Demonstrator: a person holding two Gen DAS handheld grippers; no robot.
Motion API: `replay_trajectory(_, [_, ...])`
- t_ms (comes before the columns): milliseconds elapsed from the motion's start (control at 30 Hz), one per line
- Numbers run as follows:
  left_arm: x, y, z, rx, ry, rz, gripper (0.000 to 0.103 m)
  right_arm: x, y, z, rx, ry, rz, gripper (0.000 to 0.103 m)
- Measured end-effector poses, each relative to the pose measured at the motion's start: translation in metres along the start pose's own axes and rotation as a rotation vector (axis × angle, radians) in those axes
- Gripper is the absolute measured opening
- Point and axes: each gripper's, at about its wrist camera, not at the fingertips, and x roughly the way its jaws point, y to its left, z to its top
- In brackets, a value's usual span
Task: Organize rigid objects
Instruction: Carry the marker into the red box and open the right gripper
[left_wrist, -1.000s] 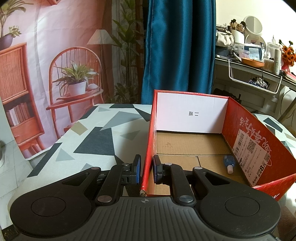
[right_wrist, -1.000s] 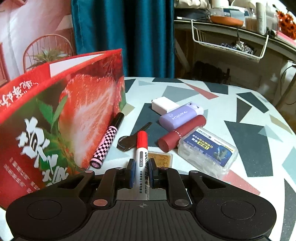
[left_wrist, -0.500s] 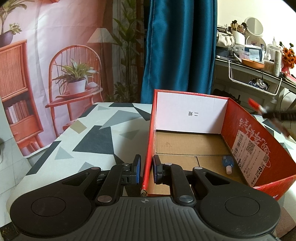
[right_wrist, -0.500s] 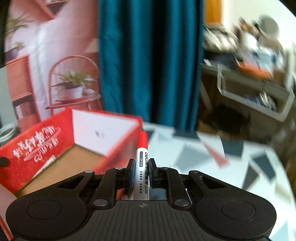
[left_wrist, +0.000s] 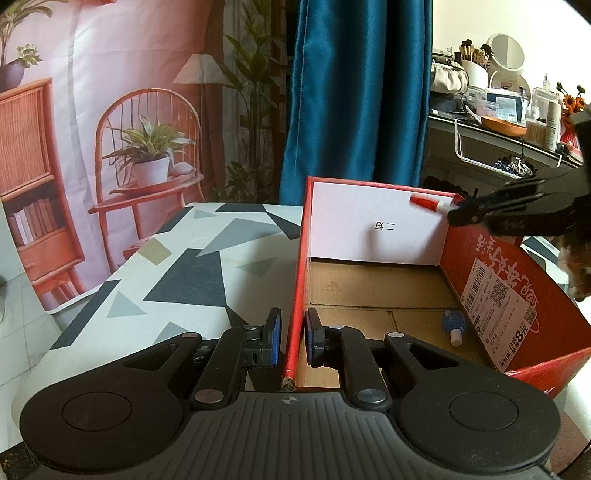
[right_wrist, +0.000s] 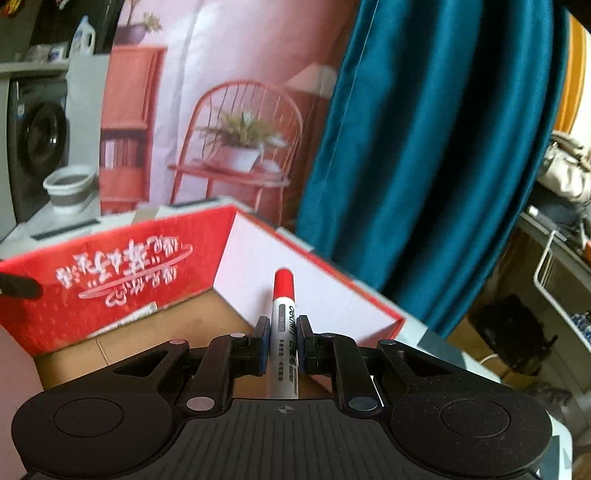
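Already, in your left wrist view, your left gripper (left_wrist: 291, 332) is pinching the near left wall of the red cardboard box (left_wrist: 301, 266), jaws pressed onto that thin edge at about 6 o'clock. Inside, on the brown floor toward 4 o'clock, lies a small blue bottle with a white cap (left_wrist: 453, 325), so at least one item is stowed. At 2 o'clock your right gripper (left_wrist: 452, 210) reaches over the far right corner, holding the red-capped marker (left_wrist: 428, 202) above the rim.

Next, your right wrist view shows that gripper (right_wrist: 282, 343) with its jaws clamped on the white barrel of the marker (right_wrist: 283, 325), cap pointing toward 12 o'clock, over the box's open interior (right_wrist: 122, 280). The marker is not yet set down. By my reading you are early in the task: this marker remains to be released, and whatever is outside the box is unseen here.
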Motion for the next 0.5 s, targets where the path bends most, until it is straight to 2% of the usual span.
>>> replay_trajectory(167, [0.0,0.0,0.0,0.0,0.001,-0.002,0.016,0.01,0.001,-0.006,0.01,0.048,0.009,0.014])
replay_trajectory(333, [0.0,0.002,0.001,-0.006,0.003,-0.005,0.016,0.007,-0.002,-0.009,0.04,0.045,0.01,0.03])
replay_trajectory(500, [0.0,0.002,0.001,-0.005,0.003,-0.004,0.016,-0.005,-0.009,-0.01,0.071,-0.001,-0.015,0.043])
